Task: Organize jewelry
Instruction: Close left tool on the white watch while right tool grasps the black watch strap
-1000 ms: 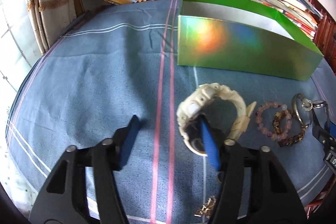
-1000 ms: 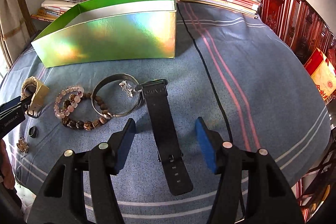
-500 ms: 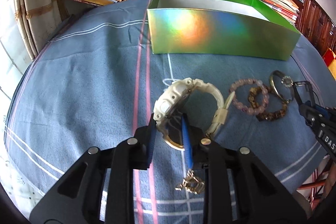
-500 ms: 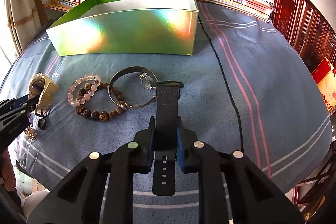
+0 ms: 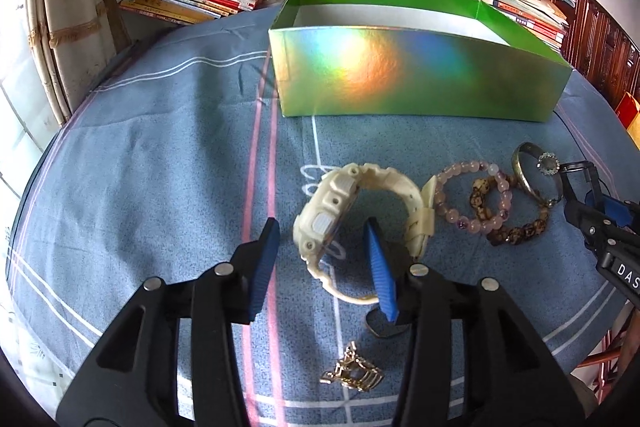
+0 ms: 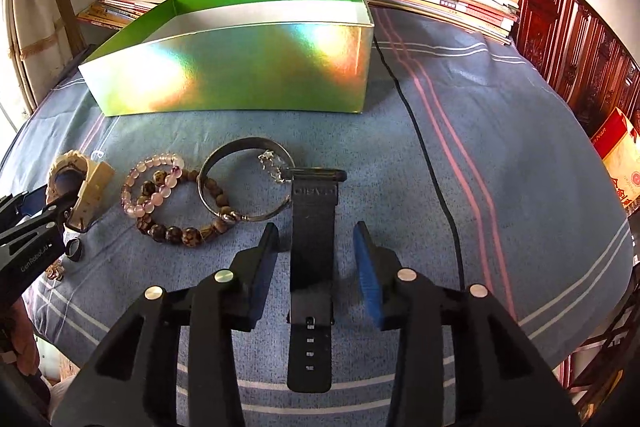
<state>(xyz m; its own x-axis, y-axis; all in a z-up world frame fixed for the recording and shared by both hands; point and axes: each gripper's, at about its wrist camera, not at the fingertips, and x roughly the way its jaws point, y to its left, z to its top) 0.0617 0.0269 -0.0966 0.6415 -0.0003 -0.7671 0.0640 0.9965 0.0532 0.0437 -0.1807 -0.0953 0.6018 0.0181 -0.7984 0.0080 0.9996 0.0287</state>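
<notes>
Jewelry on blue cloth before green box [image 5: 416, 79]: cream watch [image 5: 352, 215] straddled by left gripper [image 5: 324, 259], jaws spread; black watch strap [image 6: 312, 267] between right gripper [image 6: 316, 271] jaws, spread, untouched.

left gripper [image 5: 324, 263] | black arms | blue pads | silver screws

Both jaws apart again (previously closed)
</notes>
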